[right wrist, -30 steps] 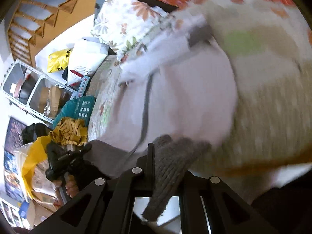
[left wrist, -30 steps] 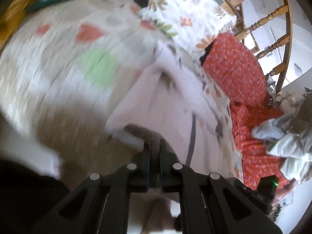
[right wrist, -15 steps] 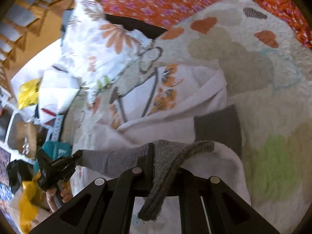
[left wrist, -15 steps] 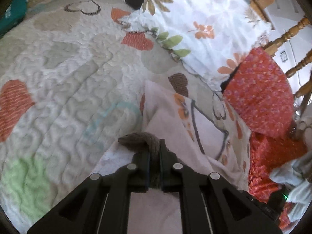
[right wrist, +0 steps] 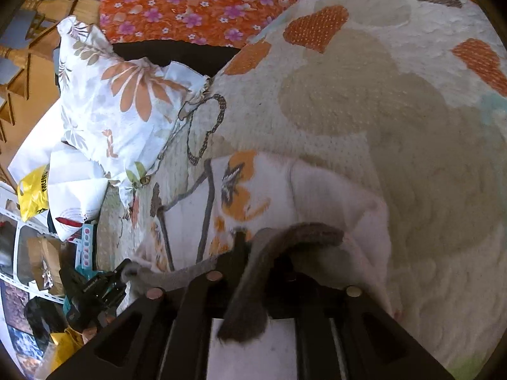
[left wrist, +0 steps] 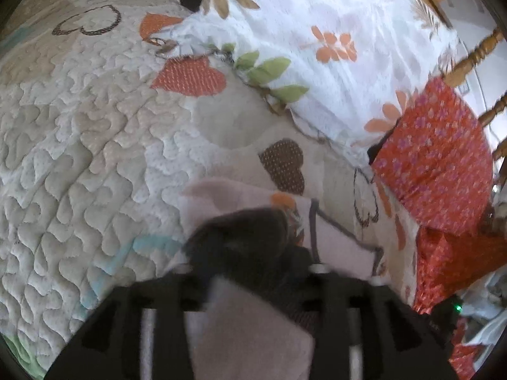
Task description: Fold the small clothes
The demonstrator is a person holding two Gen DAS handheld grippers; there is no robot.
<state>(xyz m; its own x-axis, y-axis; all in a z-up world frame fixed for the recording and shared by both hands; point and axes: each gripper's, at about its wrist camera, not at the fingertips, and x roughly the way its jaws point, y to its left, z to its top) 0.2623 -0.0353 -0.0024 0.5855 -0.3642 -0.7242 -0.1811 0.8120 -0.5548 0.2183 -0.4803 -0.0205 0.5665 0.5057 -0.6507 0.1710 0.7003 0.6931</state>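
Note:
A pale pink small garment (left wrist: 336,240) with orange print and grey trim lies on the quilt (left wrist: 95,126). Its grey ribbed hem (left wrist: 244,234) is folded over onto the body. My left gripper (left wrist: 253,253) hangs low over it, jaws opening, the hem lying loose and blurred between the fingers. In the right wrist view the garment (right wrist: 317,190) is doubled over, and the hem (right wrist: 304,231) drapes across my right gripper (right wrist: 263,247), whose jaws are opening too. The left gripper (right wrist: 101,285) shows at the hem's far end.
A floral pillow (left wrist: 317,31) lies just beyond the garment, with a red flowered cushion (left wrist: 434,158) and a wooden chair (left wrist: 469,57) to the right. A yellow bag (right wrist: 31,190) and shelf clutter sit past the bed's edge. The quilt (right wrist: 412,110) stretches to the right.
Both grippers carried the grey hem across the garment toward the pillow, folding it over. Their jaws, shut on the hem before, now stand apart.

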